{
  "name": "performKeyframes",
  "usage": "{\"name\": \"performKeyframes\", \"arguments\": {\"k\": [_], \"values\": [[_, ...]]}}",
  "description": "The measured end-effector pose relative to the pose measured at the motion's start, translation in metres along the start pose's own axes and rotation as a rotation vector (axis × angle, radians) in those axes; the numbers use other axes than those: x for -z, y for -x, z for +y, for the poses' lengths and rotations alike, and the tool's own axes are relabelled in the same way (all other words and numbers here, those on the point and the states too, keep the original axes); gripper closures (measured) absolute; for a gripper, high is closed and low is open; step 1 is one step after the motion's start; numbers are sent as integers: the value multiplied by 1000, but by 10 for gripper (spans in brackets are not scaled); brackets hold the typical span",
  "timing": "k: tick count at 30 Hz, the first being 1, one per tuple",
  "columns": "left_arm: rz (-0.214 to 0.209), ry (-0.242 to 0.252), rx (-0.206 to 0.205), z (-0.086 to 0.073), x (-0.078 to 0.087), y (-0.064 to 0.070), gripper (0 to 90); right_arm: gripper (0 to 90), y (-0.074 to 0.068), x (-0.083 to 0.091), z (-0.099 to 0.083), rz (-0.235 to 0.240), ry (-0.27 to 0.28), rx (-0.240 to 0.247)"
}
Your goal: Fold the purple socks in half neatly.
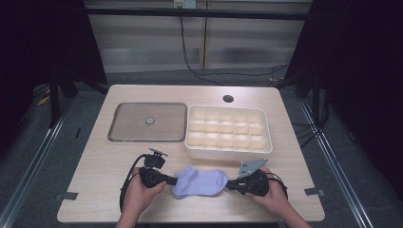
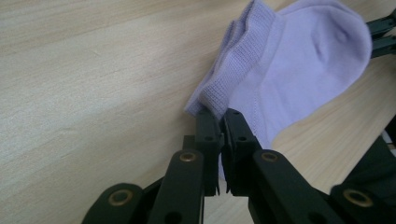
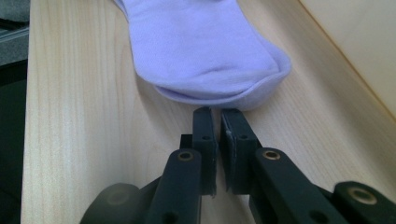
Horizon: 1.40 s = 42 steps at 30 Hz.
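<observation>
1. High view: a lavender ankle sock (image 1: 199,183) is lying flat near the front edge of the tabletop (image 1: 95,166), its long axis running left to right, between the left tongs (image 1: 175,181) and the right tongs (image 1: 229,185). Behind it, a cream divided organizer box (image 1: 229,151) is sitting beside a grey tray (image 1: 147,122) that is holding a small round object (image 1: 150,120).
2. Left gripper view: the left tongs (image 2: 219,122) are clenching the sock's ribbed cuff (image 2: 243,51); the toe is pointing away, toward the far gripper (image 2: 380,35).
3. Right gripper view: the right tongs (image 3: 218,116) are sitting nearly closed just beside the rounded toe (image 3: 219,84); I cannot tell whether they are pinching fabric. The box wall (image 3: 355,42) is running along the right.
</observation>
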<state>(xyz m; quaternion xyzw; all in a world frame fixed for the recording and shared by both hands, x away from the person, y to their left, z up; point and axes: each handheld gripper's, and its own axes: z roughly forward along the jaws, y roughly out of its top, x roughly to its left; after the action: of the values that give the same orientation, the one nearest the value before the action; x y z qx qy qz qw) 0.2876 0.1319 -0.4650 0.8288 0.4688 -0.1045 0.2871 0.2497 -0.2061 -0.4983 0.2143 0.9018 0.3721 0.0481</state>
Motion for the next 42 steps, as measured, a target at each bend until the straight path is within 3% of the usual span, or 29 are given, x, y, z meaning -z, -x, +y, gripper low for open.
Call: {"name": "performKeyframes", "arguments": {"k": [9,11,13,18,19,21,24,25,26,28,31,33,34,39,40,42], "values": [[-28,3,1,1,2,0,859,847,0,0,0,-3,0,-6],[-33,22,20,1,3,1,859,848,0,0,0,-3,0,-6],[-37,5,0,1,5,0,859,849,1,1,0,-2,-1,-7],[-54,33,31,2,5,1,859,858,5,7,0,-8,15,-17],[-54,17,6,2,6,-1,859,858,6,10,-1,-11,19,-23],[-61,43,40,2,6,2,858,858,9,13,-1,-18,27,-39],[-71,18,2,4,8,0,858,857,12,17,-2,-25,43,-47],[-70,15,3,4,9,1,858,857,12,19,-2,-29,49,-51],[-70,39,31,4,7,3,858,857,12,19,-1,-27,53,-56],[-76,36,32,5,7,4,857,856,12,19,0,-24,54,-49],[-79,32,29,6,7,5,857,855,12,18,1,-27,47,-50],[-77,10,-6,7,8,4,858,855,12,19,2,-27,55,-48],[-72,26,17,7,8,5,858,855,13,19,3,-24,56,-49],[-78,30,10,10,9,9,857,854,13,15,4,-16,39,-38],[-79,15,-15,11,10,9,857,854,12,14,4,-14,33,-41],[-84,34,7,13,10,12,857,853,11,11,5,-15,20,-30]]}}
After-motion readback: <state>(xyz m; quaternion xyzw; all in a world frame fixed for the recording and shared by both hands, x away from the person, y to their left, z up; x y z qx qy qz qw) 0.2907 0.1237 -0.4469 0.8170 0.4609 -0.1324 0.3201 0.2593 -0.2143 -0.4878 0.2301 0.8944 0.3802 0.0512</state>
